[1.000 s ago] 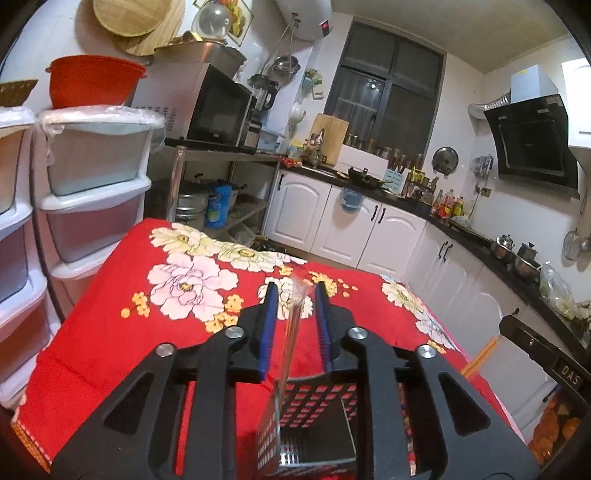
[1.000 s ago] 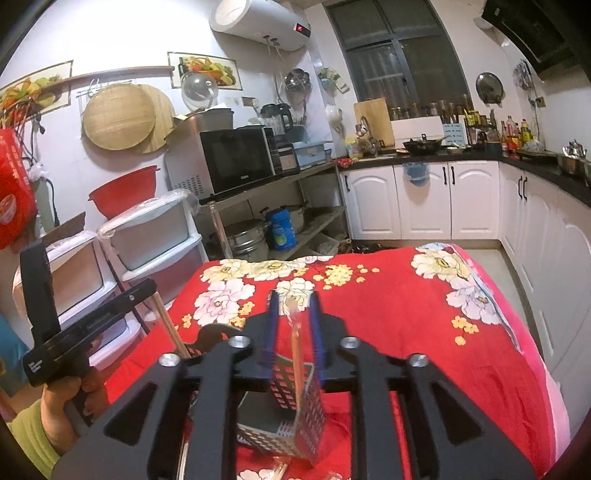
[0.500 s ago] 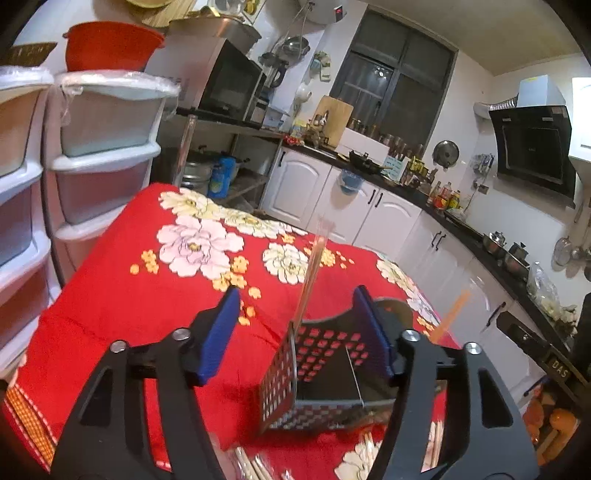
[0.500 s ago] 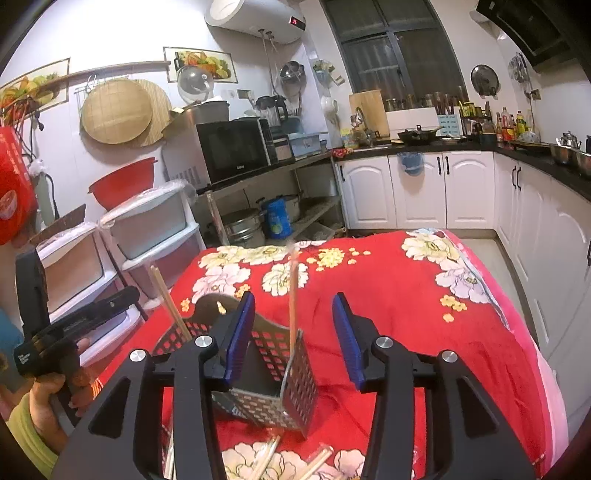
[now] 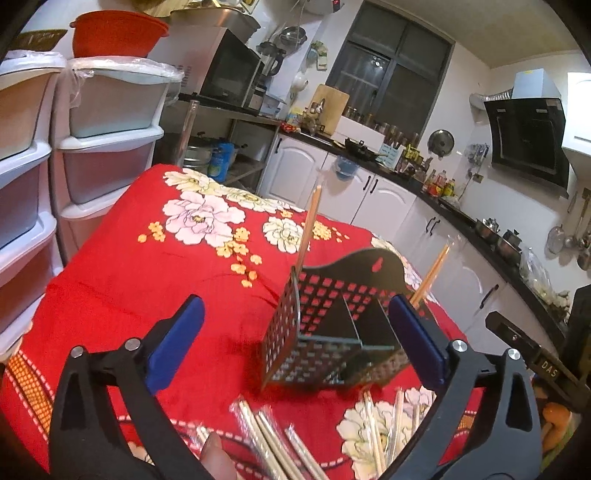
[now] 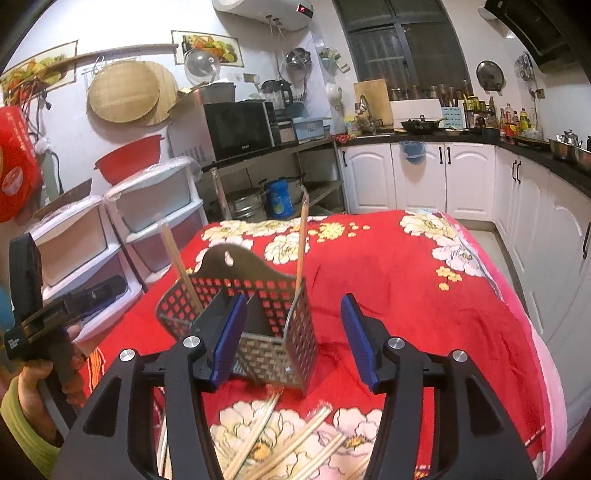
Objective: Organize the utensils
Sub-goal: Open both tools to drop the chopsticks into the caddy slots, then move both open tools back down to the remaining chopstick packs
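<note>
Both tools have just let go: the left tool has spread its blue pads as wide as they go, the right tool about halfway, and neither has anything between its pads now. A second ago each was pinched on a wrapped chopstick held over the rack; those two sticks now stand in it on their own. That reads as one pair filed away, with the next pick-up waiting among the loose ones.

Nearest, just below the tools, loose chopsticks lie scattered on the tabletop; some are pale bare wood, others sit in clear crinkled sleeves that catch the light. A fingertip shows at the bottom edge of the left view.

Just beyond stands the rack, a dark metal box punched with square holes, split by a solid divider, its back plate rising to a curved top with a hanging slot. One chopstick stands near-upright at its left corner, as the left view shows it, and another leans out on the right.

Under everything is a soft red cloth printed with big pale flowers. Far left are plastic drawers and a red basin; white cabinets line the back.
</note>
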Demonstrator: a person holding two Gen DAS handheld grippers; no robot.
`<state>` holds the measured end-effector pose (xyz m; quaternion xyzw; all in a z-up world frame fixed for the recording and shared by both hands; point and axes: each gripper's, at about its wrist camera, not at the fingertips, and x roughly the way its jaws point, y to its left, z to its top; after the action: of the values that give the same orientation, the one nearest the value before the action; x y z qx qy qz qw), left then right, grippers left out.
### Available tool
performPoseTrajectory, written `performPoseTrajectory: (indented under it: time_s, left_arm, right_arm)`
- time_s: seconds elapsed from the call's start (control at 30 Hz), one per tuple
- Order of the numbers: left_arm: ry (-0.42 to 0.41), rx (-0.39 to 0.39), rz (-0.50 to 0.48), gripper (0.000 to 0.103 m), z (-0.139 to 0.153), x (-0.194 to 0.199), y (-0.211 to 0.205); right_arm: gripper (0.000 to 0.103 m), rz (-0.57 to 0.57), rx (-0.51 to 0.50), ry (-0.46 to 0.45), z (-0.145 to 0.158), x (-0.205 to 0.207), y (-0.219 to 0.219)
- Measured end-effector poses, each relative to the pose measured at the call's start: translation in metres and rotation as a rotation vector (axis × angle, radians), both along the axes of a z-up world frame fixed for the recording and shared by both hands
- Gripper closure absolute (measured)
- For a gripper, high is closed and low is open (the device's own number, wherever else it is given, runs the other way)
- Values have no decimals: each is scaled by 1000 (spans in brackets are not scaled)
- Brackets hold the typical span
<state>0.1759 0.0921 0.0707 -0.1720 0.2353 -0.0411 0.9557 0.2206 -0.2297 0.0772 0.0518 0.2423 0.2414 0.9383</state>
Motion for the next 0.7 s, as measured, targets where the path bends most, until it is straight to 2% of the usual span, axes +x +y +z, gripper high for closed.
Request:
performPoseTrajectory:
  time_s: [0.43, 0.7]
  left_arm:
    - [56, -17, 20, 12, -25, -34, 12]
    - [127, -39, 39, 12, -49, -50, 26]
  right_arm:
    - [49, 54, -42, 34, -17, -31, 13]
    - [49, 86, -79, 67, -33, -40, 25]
